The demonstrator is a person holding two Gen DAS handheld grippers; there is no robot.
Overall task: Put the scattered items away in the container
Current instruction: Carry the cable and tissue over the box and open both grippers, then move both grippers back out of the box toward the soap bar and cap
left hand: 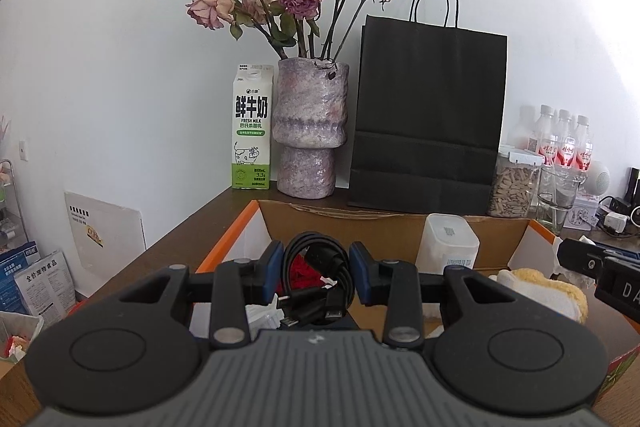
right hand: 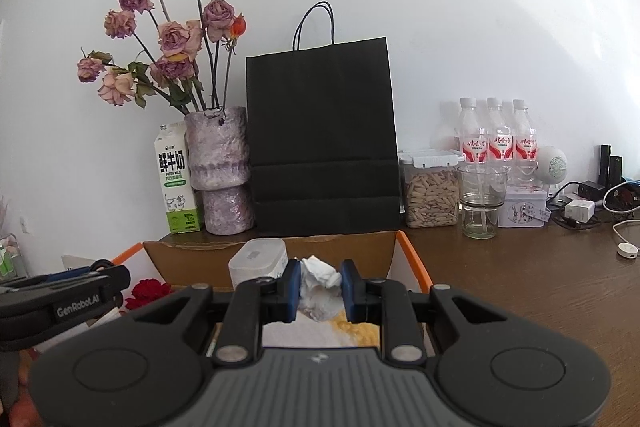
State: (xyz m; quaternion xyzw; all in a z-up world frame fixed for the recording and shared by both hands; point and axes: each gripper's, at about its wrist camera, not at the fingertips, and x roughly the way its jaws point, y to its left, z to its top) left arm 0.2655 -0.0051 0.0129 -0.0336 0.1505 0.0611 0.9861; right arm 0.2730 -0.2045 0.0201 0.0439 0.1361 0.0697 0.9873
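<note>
Left wrist view, left tool [left hand: 316, 277] gripping coiled cable [left hand: 320, 267], right tool [right hand: 320, 285] clamping crumpled tissue [right hand: 320, 277], above box [left hand: 360, 219]

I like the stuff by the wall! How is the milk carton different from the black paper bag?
The milk carton is white and green with a cow picture; the black paper bag is plain black. The carton is narrow with a cap, while the bag is wider, taller and has handles. The carton stands left of the vase, the bag right. Both stand upright.

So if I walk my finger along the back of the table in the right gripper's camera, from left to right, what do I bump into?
Milk carton → purple vase → black paper bag → seed jar → glass cup → white tin → white charger.
</note>
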